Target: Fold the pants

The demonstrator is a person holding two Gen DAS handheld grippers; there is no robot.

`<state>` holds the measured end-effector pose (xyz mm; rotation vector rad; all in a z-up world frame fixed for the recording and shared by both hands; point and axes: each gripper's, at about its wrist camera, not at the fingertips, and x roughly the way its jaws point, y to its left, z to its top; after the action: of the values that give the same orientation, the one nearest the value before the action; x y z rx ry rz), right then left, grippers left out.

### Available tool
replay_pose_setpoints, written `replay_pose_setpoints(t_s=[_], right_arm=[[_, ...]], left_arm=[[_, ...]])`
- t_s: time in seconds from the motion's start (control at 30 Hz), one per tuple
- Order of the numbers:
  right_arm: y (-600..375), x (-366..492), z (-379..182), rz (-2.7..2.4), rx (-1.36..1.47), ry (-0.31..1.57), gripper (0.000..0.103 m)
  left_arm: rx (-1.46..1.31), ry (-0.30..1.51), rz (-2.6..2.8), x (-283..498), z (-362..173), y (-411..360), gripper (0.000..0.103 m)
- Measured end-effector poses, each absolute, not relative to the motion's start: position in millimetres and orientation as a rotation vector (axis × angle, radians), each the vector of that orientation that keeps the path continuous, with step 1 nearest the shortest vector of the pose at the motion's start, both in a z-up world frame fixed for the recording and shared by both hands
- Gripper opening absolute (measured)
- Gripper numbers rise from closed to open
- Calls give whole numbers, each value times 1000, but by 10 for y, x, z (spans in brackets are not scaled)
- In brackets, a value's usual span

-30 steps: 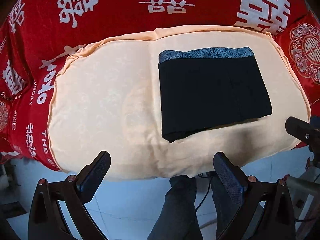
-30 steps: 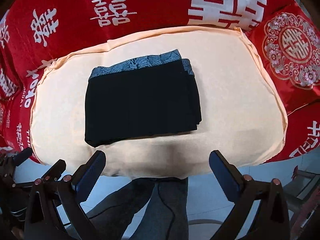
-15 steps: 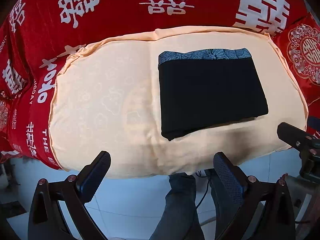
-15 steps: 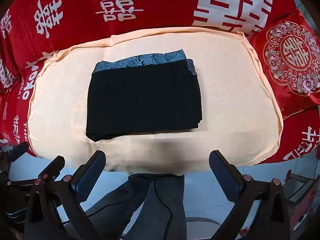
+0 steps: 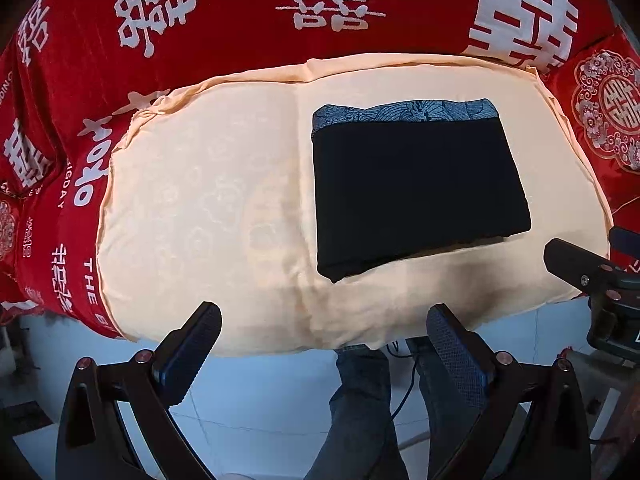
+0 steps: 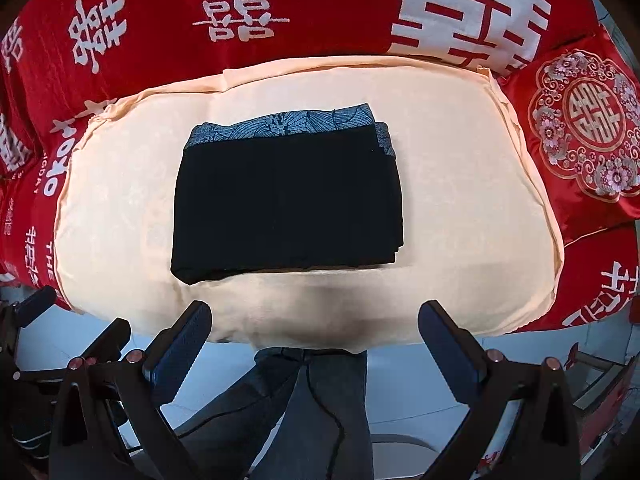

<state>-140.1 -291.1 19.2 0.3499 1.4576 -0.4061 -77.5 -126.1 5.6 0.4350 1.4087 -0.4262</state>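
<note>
The black pants [image 5: 416,188] [image 6: 286,204] lie folded into a flat rectangle on the peach cloth [image 5: 200,208] [image 6: 472,200], with a blue patterned waistband along the far edge. My left gripper [image 5: 324,332] hangs open in front of the cloth's near edge, holding nothing, left of the pants. In its own view my right gripper [image 6: 314,330] is likewise open and empty, back from the near edge, well short of the pants. One right finger [image 5: 576,266] pokes in at the left view's right side.
Red bedding with white characters [image 5: 332,4] [image 6: 240,12] surrounds the peach cloth, and an embroidered red cushion [image 6: 584,124] sits at the right. A person's jeans-clad legs [image 6: 304,408] and a cable stand on pale floor [image 5: 260,400] below the grippers.
Both grippers have drawn slightly back and up from the bed, so the cloth and pants sit a little farther away. The pants have not moved; both grippers stayed open.
</note>
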Motion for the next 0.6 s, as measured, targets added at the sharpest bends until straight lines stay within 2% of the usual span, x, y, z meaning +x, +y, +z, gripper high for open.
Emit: replay_pose_setpoints(t_s=[0.6], right_arm=[[-2985,-1410,161,-421,328,1472,103]], left_arm=[[449,1400,-436,-768,99,-1356,103]])
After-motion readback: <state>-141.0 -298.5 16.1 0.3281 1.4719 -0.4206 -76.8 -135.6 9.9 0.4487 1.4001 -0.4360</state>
